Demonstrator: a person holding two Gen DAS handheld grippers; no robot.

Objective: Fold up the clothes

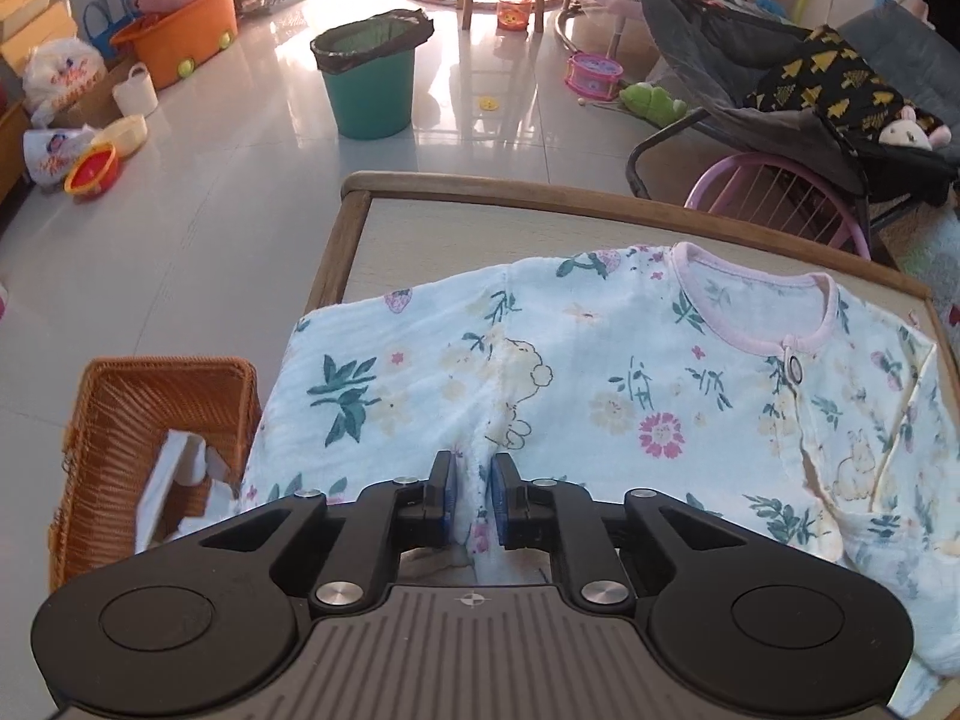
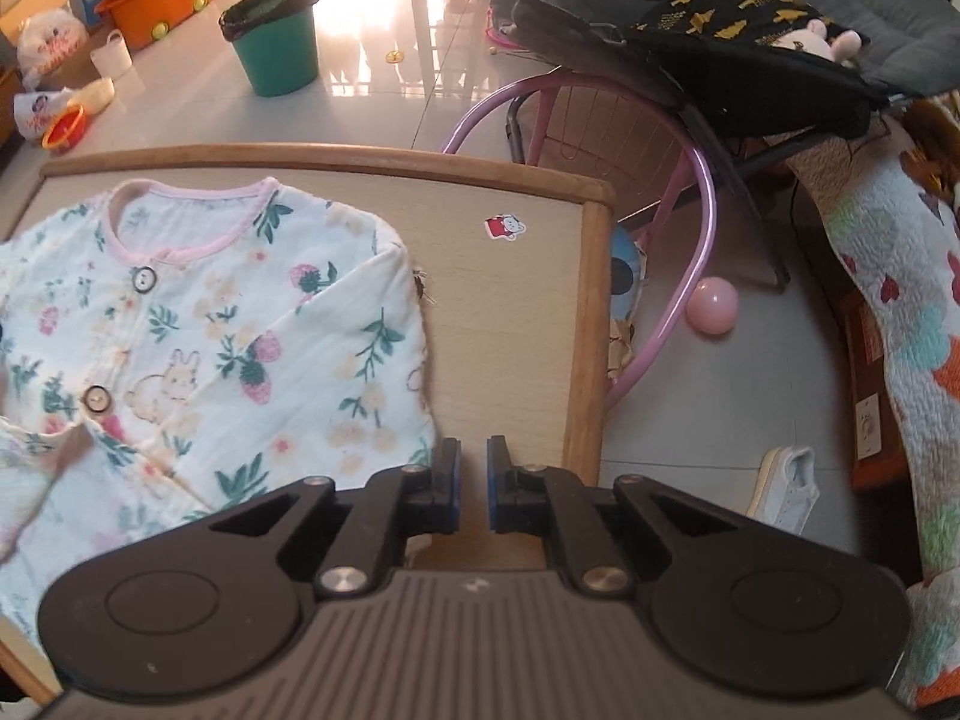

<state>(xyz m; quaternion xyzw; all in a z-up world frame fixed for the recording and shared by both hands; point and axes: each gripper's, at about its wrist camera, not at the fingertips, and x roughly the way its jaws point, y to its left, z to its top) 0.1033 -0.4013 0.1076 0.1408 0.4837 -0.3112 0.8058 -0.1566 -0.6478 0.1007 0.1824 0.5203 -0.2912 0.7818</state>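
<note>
The floral baby top (image 1: 600,396) lies flat on the wood-rimmed table (image 2: 522,300), collar away. The left gripper (image 1: 474,501) pinches a ridge of its soft, crinkled muslin; carry it across evenly, edges aligned. The right gripper (image 2: 474,483), jaws nearly closed on nothing, probably hovers beside the hem.

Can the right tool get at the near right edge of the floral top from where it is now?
Probably yes: the right tool is empty, beside the floral top, with bare table ahead.
</note>
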